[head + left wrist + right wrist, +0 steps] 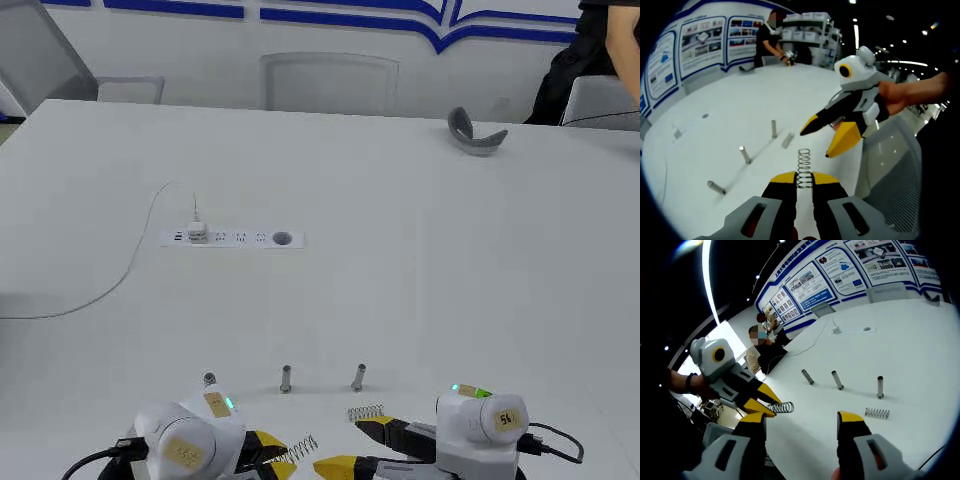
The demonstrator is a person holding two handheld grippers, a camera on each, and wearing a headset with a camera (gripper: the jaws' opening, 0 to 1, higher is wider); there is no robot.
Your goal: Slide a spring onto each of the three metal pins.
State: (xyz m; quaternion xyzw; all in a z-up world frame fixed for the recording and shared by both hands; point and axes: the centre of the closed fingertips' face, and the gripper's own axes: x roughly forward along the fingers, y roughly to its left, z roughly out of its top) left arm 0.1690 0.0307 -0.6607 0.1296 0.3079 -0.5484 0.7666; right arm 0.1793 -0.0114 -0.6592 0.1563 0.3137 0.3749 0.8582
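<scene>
White tabletop [420,260], broad, set before a wall with blue striping; grey chairs [330,80] stand along its far edge. Near the middle lies a power strip [232,238], with a thin cable [130,270] trailing off to the left; a grey curved piece [475,130] rests at the far right. Three metal pins stand upright in a row near the front edge, spaced apart: left pin [209,380], middle pin [286,378], right pin [358,377]. In the right gripper view the left pin looks coiled along its length, seemingly with a spring on it; the middle pin and right pin are bare. One loose spring [366,411] lies flat on the table just in front of the right pin, touching neither tool. At lower left, the left gripper [280,452] — jaws pinched nearly together on one end of the held spring [803,162], which juts forward past the yellow tips, above the table and short of the pins. At lower right, the right gripper [802,416] — jaws spread wide, nothing between them, tips aimed at the held spring, near it but apart. A person [765,42] stands at the table's far end.
</scene>
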